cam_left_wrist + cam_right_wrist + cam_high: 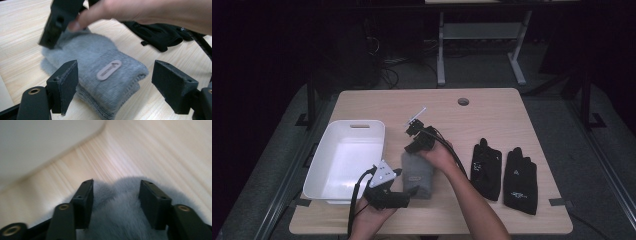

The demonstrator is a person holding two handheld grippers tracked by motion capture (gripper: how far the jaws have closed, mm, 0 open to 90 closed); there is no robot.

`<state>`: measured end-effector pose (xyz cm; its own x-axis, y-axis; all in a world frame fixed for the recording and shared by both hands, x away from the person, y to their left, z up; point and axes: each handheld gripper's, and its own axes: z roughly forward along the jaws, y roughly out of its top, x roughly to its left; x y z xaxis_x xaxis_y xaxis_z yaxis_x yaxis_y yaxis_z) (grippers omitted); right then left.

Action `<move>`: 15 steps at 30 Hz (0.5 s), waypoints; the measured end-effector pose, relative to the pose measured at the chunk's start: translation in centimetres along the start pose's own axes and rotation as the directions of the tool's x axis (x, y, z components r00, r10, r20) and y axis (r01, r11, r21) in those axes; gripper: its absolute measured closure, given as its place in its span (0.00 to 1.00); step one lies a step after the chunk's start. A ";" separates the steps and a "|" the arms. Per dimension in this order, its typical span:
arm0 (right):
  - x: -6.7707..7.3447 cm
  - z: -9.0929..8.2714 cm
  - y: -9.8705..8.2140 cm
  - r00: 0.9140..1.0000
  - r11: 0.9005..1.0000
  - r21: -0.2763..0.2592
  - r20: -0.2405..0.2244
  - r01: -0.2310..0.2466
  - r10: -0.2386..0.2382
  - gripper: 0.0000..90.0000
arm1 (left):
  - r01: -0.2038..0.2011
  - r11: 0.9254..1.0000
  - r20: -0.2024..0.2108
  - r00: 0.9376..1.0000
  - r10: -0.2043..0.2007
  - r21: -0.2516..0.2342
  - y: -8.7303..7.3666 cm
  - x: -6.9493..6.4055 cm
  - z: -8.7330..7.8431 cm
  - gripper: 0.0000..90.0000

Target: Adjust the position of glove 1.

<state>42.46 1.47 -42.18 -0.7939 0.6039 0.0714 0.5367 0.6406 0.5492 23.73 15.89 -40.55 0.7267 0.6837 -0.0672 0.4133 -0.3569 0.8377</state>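
A grey knit glove (417, 176) lies folded on the wooden table (492, 115), with an oval label on its cuff (109, 70). My left gripper (406, 182) is open at the cuff end, its jaws standing wide on either side of the cuff without touching it (117, 82). At the glove's far end, my right gripper (411, 148) points down, and in the left gripper view it is the black body (60, 20) over that end. Its jaws straddle the fluffy grey fabric (117, 220), which bulges up between them (116, 187). I cannot see the pads pinching it.
A white plastic bin (328, 145) stands to the left of the glove and shows as a pale wall (37, 142) in the right gripper view. Two black gloves (486, 167) (520, 181) lie to the right. A cable hole (463, 101) sits near the table's far edge.
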 end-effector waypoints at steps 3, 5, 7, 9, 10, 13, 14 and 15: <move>0.1 0.6 -0.3 1.000 0.999 0.043 0.018 0.019 -0.020 0.55 | 0.001 1.000 0.001 1.000 -0.001 -0.001 0.0 0.0 0.0 0.24; 0.0 0.4 -0.6 0.999 0.998 0.062 0.028 0.027 -0.029 0.56 | -0.002 1.000 0.002 1.000 0.002 0.005 0.0 0.1 0.1 0.24; -0.3 0.0 -1.1 0.999 0.997 0.073 0.024 0.037 -0.039 0.57 | -0.005 1.000 0.002 1.000 0.005 0.006 0.0 0.1 0.2 0.24; -0.6 -0.4 -1.7 0.999 0.997 0.072 0.011 0.033 -0.034 0.57 | -0.006 1.000 0.004 1.000 0.006 0.008 0.0 0.0 0.3 0.24; -0.9 -0.6 -2.1 1.000 0.997 0.070 0.007 0.029 -0.029 0.57 | -0.006 1.000 0.006 1.000 0.006 0.010 0.0 -0.1 0.3 0.24; -1.3 -1.1 -3.3 1.000 0.997 0.068 0.001 0.027 -0.027 0.58 | -0.001 1.000 0.018 1.000 0.001 0.014 0.0 -0.4 0.7 0.24; -1.5 -1.4 -3.8 1.000 0.997 0.066 -0.003 0.026 -0.026 0.58 | -0.003 1.000 0.022 1.000 0.003 0.017 0.0 -0.5 0.8 0.24; -1.6 -1.5 -4.0 1.000 0.998 0.065 -0.005 0.022 -0.022 0.58 | -0.004 1.000 0.026 1.000 0.003 0.018 0.0 -0.6 0.9 0.24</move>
<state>41.13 -2.81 -43.22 -0.8067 0.5875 0.0633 0.5364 0.6832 0.4955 23.82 14.90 -40.97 0.7419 0.6659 -0.0784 0.4204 -0.3708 0.8281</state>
